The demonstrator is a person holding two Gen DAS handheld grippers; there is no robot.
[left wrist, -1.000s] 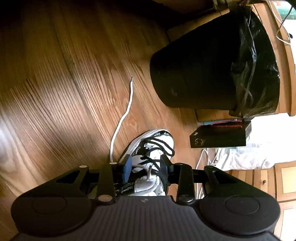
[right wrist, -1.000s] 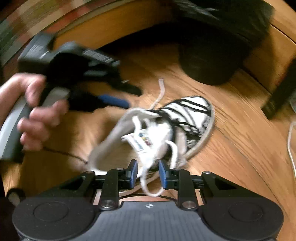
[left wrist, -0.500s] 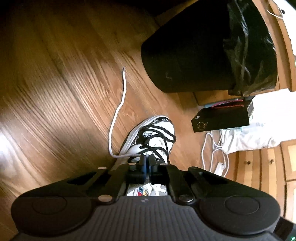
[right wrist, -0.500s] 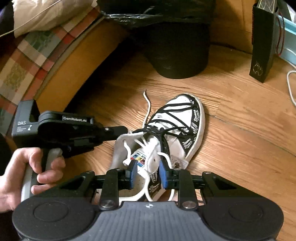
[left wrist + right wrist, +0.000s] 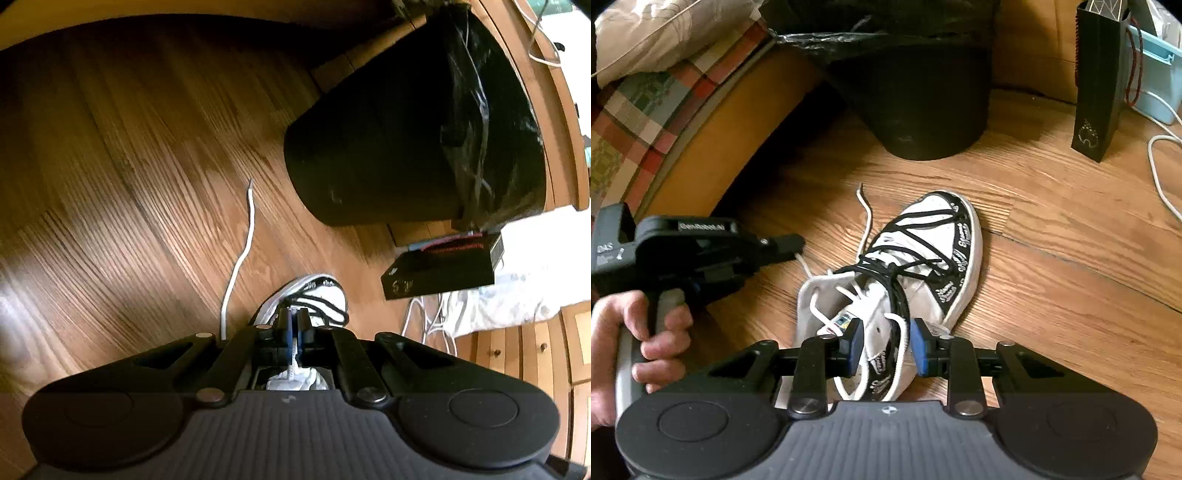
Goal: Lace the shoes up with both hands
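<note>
Both grippers worked the sneaker (image 5: 934,258): your left gripper (image 5: 293,326) had its fingers pinched shut on the white lace (image 5: 236,266), while your right gripper (image 5: 886,345) kept its fingers half open astride the collar, gripping nothing.

Ahead of you at twelve o'clock: black bin (image 5: 916,107) on wood floor (image 5: 1071,236); black paper bag (image 5: 1099,81) at two; plaid bedding (image 5: 646,107) at ten.

A white shoe (image 5: 916,273) with black script along its sides lies on the wooden floor (image 5: 1052,229), toe pointing far and slightly right; black lace (image 5: 916,236) criss-crosses the front part; a white lace (image 5: 240,258) is threaded nearer the open collar, one loose end trailing far-left across the floor.
</note>
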